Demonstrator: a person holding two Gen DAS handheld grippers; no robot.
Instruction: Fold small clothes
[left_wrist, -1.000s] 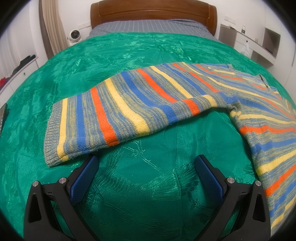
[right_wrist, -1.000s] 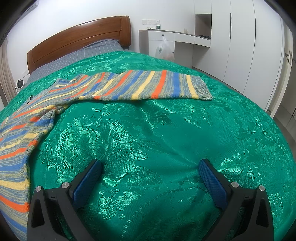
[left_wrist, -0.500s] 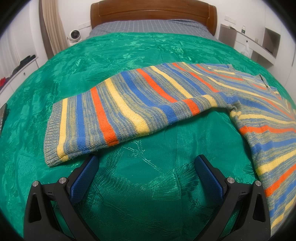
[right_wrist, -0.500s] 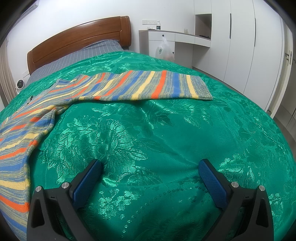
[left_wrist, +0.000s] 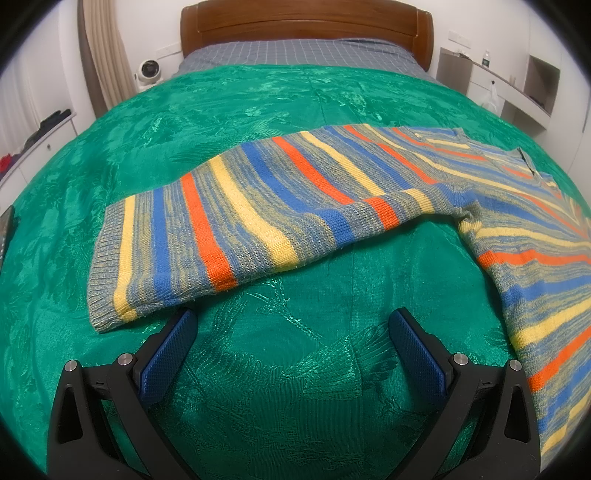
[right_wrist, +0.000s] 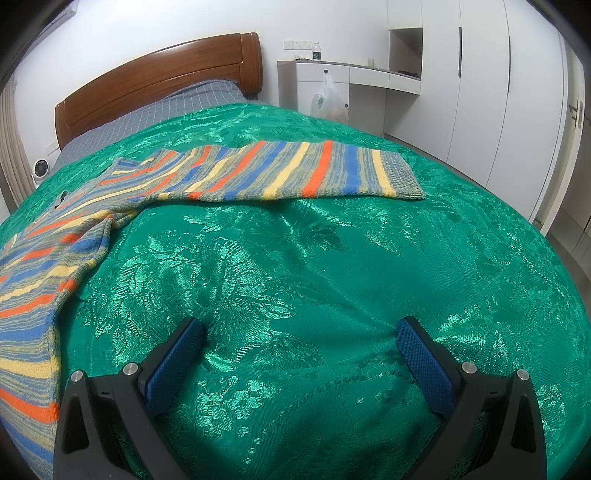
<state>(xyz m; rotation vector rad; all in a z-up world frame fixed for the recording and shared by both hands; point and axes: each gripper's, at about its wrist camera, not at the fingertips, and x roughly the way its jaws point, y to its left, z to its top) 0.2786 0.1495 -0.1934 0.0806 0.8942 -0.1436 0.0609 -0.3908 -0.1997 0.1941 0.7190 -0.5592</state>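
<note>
Down at the near edge, the left gripper (left_wrist: 291, 332) has its two blue-padded fingers (left_wrist: 166, 354) spread wide, nothing between them but green fabric, and the left pad tip sits just under the edge of the sleeve cuff, close enough that contact can't be called either way. Over on the other side, the right gripper (right_wrist: 299, 339) shows the same picture: two blue pads (right_wrist: 424, 365) splayed far apart, empty, hovering over bare bedspread (right_wrist: 332, 277) and well clear of any knitwear. One garment in play here, a striped sweater (left_wrist: 258, 206) in blue, orange, yellow and grey, lying flat on the shiny green floral bedspread (left_wrist: 258, 110). From the left wrist view one sleeve stretches out toward the left, ribbed cuff nearest the gripper, with the body running off to the right edge. From the right wrist view the other sleeve (right_wrist: 295, 173) reaches out to the right, cuff end flat on the cover, and the body trails away at the lower left. Farther back, grey checked bedding and one wooden headboard (left_wrist: 306, 22). A single small white round device (left_wrist: 147, 72) sits by the curtain on the left, and one plastic bag (right_wrist: 328, 99) hangs at the white desk unit, beside the tall white wardrobe doors (right_wrist: 480, 92).
</note>
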